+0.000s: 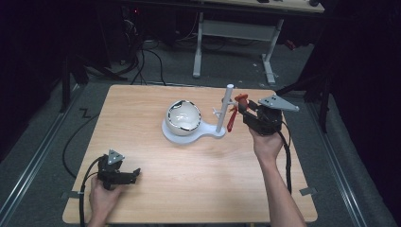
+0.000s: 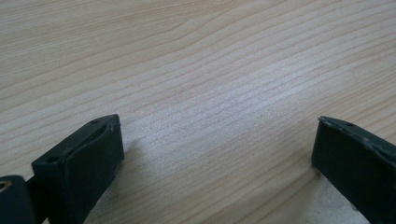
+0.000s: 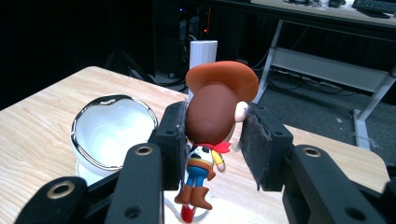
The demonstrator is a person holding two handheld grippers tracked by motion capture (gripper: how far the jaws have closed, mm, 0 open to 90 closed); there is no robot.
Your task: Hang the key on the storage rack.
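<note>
Brown-hatted cowboy figure clamped in right gripper, face hidden; left gripper fingers spread, empty.

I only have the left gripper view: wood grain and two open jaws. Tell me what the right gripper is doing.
Observer: The right gripper is shut on a cowboy figurine, clamped at its head.
Operator: Say where that is on the table.
Observer: In the high view, it's held beside the white post of a stand.
Operator: Report what else the stand carries.
Observer: A white bowl with a shiny rim sits on the stand's base.
</note>
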